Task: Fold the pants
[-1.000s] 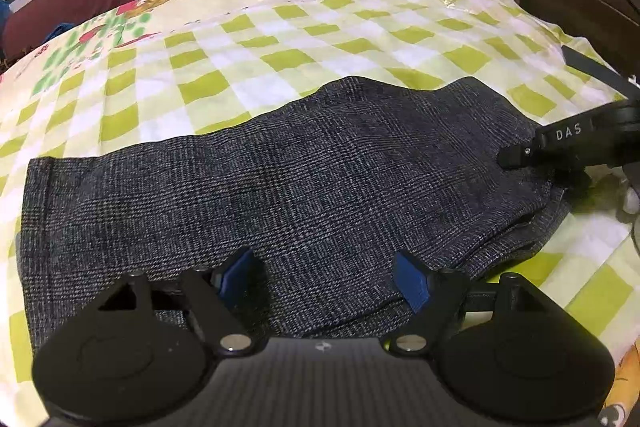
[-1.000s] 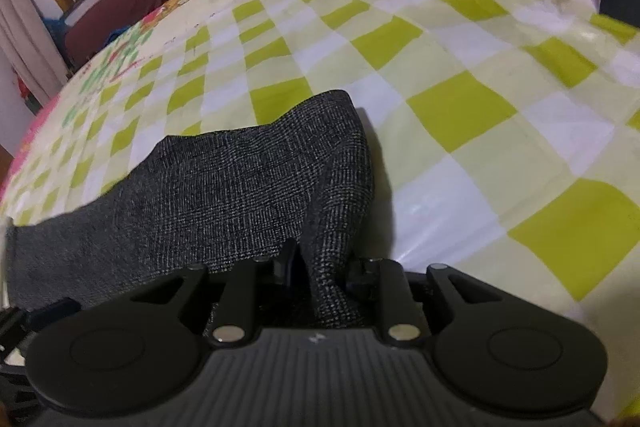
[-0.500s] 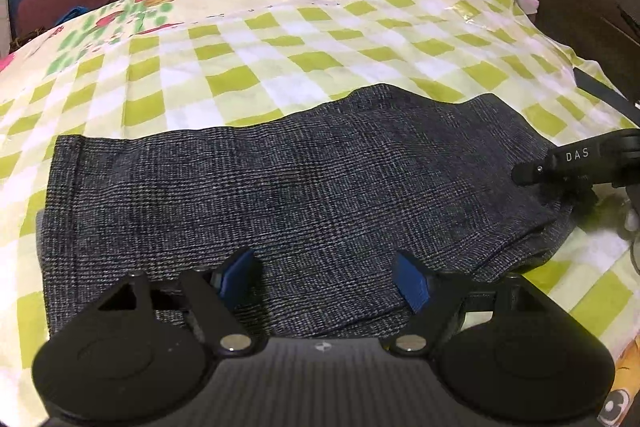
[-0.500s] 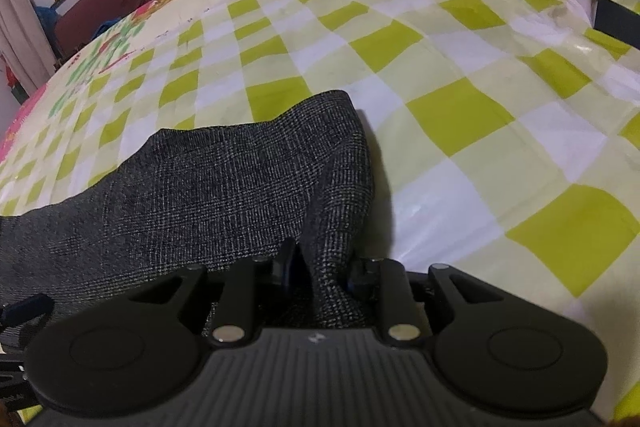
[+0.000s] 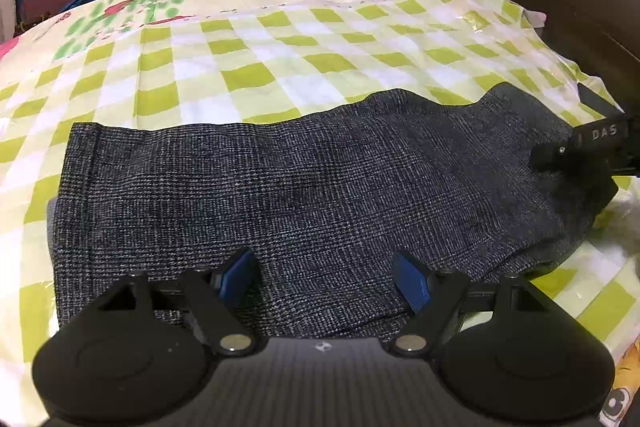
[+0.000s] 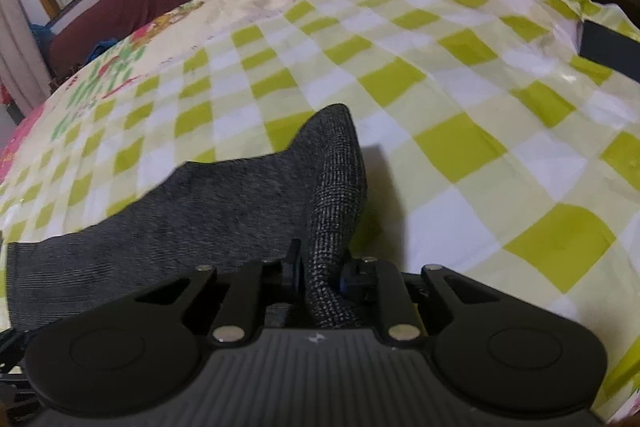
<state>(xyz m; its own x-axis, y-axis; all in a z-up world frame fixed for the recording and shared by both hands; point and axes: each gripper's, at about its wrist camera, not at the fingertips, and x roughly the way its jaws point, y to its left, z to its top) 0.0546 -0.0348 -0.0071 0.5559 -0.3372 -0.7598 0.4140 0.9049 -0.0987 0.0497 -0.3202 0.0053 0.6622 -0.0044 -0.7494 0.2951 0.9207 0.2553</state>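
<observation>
The pants [image 5: 304,195] lie flat across the checkered bedsheet [image 5: 248,75], already doubled leg on leg, and they stretch from one claw to the other. The right gripper [image 6: 320,271] has a pinch of the dark cloth between its jaws, which are closing on it at this moment; the fabric rises from the sheet in a steep ridge just ahead of the fingers and goes down between them. The left gripper [image 5: 324,279] hangs over the near edge of the pants with its jaws wide apart and the blue pads [image 5: 236,273] clear of the cloth, so it holds nothing. From the left claw, the hem end lies far to its left and the lifted end far to its right, where the right gripper's finger shows at the picture's edge.

I judge that the step in hand is the start of the cross fold: one end is taken up (the waist end, I think, but I cannot tell for sure) and must be carried over to the other end. The next move calls for a firm pinch through all layers, then a low arc over the cloth. The left claw could press the middle to keep the fold line from sliding, since the shiny sheet looks slippery.
</observation>
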